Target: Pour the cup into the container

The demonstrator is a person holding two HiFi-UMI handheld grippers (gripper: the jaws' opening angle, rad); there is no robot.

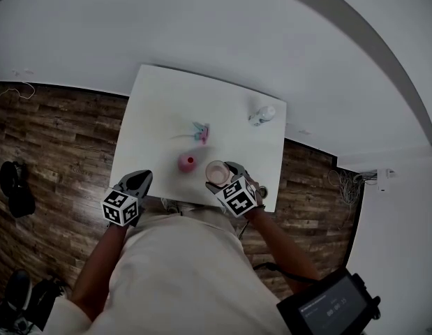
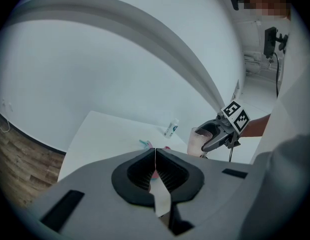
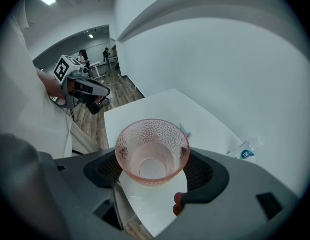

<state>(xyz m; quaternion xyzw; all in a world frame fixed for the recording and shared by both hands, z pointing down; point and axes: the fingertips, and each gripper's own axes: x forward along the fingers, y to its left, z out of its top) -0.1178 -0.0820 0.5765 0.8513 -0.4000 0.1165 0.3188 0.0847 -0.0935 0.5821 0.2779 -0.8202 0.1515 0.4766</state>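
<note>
The cup [image 3: 152, 151], a pink glass tumbler with a dimpled wall, is clamped upright between the jaws of the right gripper [image 1: 221, 172], the pads pressed on opposite sides of its wall below the rim. It is held just to the right of the pink container [image 1: 186, 162], apart from it and above the white table [image 1: 167, 103] on which the container stands. Whether anything is in the cup cannot be told.

The glass is judged stiff, brittle and fairly light. The dimples should help the pads, but a smooth tapered wall can be expected to slide if the grip is slackened during the tilt. The present hold on the mid-wall is thought sound, since the rim is left free as a spout on the container's side.

The left gripper [image 2: 155, 154] is closed on nothing and is kept to the left of the container, nearer the person. A small teal-and-pink object [image 1: 201, 132] lies just beyond the container, and a clear bottle [image 1: 262, 114] lies on its side well beyond it to the right. Nothing is seen between cup and container. The container's mouth looks narrow, so spilling beside it is judged the main risk.
</note>
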